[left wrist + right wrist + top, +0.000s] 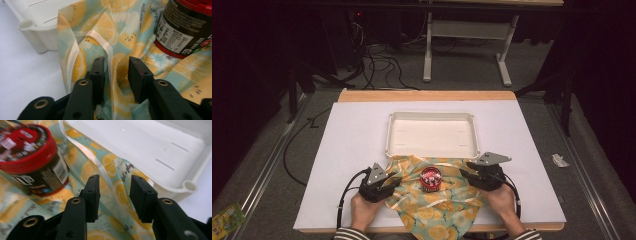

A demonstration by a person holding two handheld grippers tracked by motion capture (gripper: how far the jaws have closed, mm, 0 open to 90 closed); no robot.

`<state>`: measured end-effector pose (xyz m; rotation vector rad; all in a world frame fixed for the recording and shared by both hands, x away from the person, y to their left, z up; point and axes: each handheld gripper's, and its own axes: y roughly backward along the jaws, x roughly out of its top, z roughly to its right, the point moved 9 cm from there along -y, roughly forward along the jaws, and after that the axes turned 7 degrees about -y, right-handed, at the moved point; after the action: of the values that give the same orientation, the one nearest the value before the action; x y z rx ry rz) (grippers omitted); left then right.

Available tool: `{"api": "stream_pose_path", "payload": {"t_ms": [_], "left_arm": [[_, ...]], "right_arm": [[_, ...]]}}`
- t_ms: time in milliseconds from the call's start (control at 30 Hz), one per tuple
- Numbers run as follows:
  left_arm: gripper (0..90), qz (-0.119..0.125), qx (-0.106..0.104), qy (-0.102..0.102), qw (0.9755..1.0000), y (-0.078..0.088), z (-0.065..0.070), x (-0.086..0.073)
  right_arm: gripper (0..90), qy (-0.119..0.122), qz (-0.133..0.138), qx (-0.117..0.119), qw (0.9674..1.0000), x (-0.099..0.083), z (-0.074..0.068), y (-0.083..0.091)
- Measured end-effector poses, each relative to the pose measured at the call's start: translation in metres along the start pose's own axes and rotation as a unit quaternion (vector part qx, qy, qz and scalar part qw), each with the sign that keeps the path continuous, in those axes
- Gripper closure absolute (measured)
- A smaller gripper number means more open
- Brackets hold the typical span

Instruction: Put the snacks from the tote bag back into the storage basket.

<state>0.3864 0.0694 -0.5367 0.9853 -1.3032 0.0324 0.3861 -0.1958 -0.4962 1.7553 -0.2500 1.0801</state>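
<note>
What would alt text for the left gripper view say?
Two black jaws of the left gripper stand open around a raised fold of lemon-print cloth. A dark jar with a red lid stands on the cloth at upper right; a white tray sits upper left.

The bag (439, 205) is thin, glossy plastic film printed with lemon slices, with a clear, smooth sealing strip. The jar (431, 179) has a shiny red lid and a glossy dark printed label. The tray (430, 118) is smooth, matt white plastic. The desk (352, 145) has a matt white top and a wooden edge.
</note>
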Motion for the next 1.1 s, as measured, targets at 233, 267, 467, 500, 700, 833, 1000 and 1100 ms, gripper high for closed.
{"api": "stream_pose_path", "payload": {"t_ms": [233, 267, 467, 500, 700, 833, 1000, 1100], "left_arm": [[58.8, -0.003, 0.004, -0.005, 1.0, 0.0, 0.0, -0.001], [58.4, -0.004, 0.003, -0.004, 1.0, 0.0, 0.0, -0.001], [56.9, 0.001, 0.005, 0.0, 1.0, 0.0, 0.0, 0.0], [56.7, 0.0, 0.003, 0.0, 1.0, 0.001, -0.001, -0.001], [52.7, 0.012, 0.005, 0.01, 0.9999, 0.002, -0.002, 0.0], [48.5, 0.018, 0.004, 0.018, 0.9997, 0.003, -0.003, 0.001], [46.6, 0.017, 0.006, 0.016, 0.9997, 0.003, -0.003, 0.001], [46.1, 0.017, 0.006, 0.015, 0.9997, 0.003, -0.003, 0.001]], "right_arm": [[53.5, 0.006, 0.035, 0.019, 0.9992, 0.011, -0.01, 0.016], [52.9, 0.006, 0.041, 0.022, 0.9989, 0.014, -0.012, 0.018], [50.6, 0.017, 0.05, 0.049, 0.9974, 0.022, -0.027, 0.022], [50.1, 0.017, 0.05, 0.054, 0.9971, 0.022, -0.03, 0.021], [44.3, 0.031, 0.034, 0.08, 0.9957, 0.021, -0.045, 0.012], [40.9, 0.038, 0.025, 0.095, 0.9944, 0.021, -0.053, 0.007], [38.1, 0.048, 0.024, 0.112, 0.9923, 0.023, -0.063, 0.003], [36.9, 0.056, 0.024, 0.118, 0.9911, 0.025, -0.069, 0.0]]}}
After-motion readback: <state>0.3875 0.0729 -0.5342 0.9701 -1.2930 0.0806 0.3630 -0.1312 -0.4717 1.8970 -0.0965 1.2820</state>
